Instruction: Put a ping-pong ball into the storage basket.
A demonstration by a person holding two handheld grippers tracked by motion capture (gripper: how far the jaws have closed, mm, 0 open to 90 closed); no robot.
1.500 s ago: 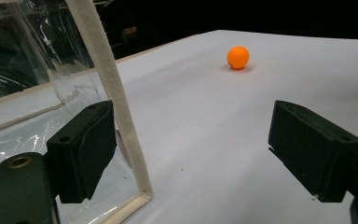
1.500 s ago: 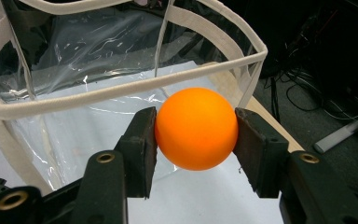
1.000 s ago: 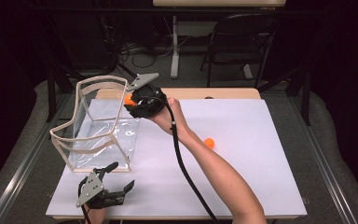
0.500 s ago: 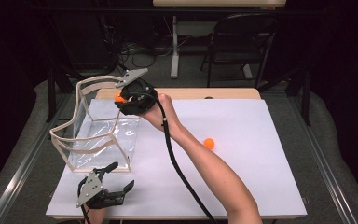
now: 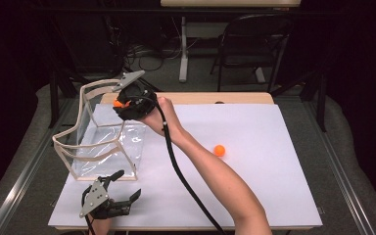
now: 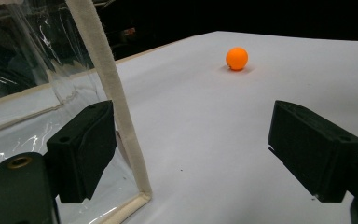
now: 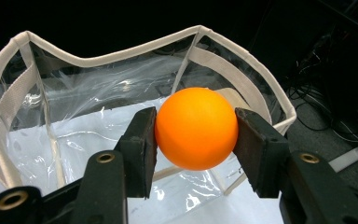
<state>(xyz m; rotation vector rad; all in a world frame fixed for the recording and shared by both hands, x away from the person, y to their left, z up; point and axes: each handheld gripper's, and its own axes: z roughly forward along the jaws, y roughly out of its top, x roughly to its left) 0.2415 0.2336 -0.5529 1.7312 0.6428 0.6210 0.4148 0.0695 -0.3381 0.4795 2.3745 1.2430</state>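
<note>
An orange ball [image 7: 196, 128] is pinched between the jaws of the right gripper [image 7: 196, 140] and held above the open top of the clear bag [image 5: 103, 147]. A second orange ball [image 5: 219, 150] is seen lying on the white table [image 5: 274, 161] well to the right of the bag. The left gripper [image 5: 120, 188] is rested just in front of the bag with its jaws spread and nothing between them.

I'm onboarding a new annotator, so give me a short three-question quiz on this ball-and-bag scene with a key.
1. True or false: the right claw is shut on a round orange ball.
2. Where is that held ball? A) on the white table B) at the rim of the clear plastic bag with cream fabric trim C) under the chair
3. What lies loose on the white table top, to the right of the reaching forearm?

Key: 1 true. 2 B. 3 A second orange ball; the left claw stands open near the bag's corner, holding nothing.
</note>
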